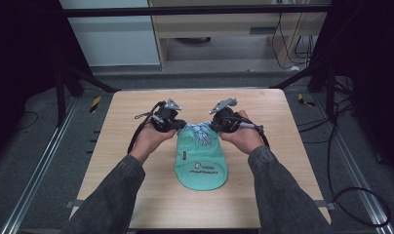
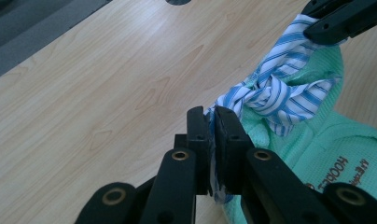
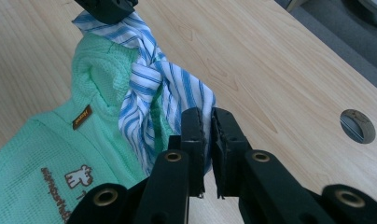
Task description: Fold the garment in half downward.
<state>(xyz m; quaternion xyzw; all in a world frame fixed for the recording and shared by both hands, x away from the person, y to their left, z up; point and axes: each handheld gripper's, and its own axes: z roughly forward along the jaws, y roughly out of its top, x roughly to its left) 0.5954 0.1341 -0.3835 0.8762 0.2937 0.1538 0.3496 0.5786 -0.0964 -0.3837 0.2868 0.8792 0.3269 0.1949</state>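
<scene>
A mint-green garment (image 1: 201,163) is being kept flat near the middle of the table (image 1: 122,146), its rounded end lying toward the person and its neck end pointing away. At that neck end a blue-and-white striped cloth (image 1: 200,132) is being held in a twisted, knotted bunch, touching the garment and resting partly on it. The left gripper (image 1: 178,126) is being held just beside the garment's neck end, on its left as seen from above; in the left gripper view its jaws are being pressed almost together, with a thin edge of the striped cloth (image 2: 270,95) pinched between the pads. The right gripper (image 1: 215,124) is being held on the other side of the same neck end, just beside the garment; in the right gripper view its jaws are being kept nearly closed, a narrow gap being left between them, and a fold of the striped cloth (image 3: 151,88) is being gripped at their inner faces. Dark lettering and a small white figure (image 3: 79,176) are being shown on the garment, nearer its rounded end, and a small brown label (image 3: 82,117) is being shown nearer the neck. Both sleeves (image 1: 112,195) are being rested low, flanking the garment.
</scene>
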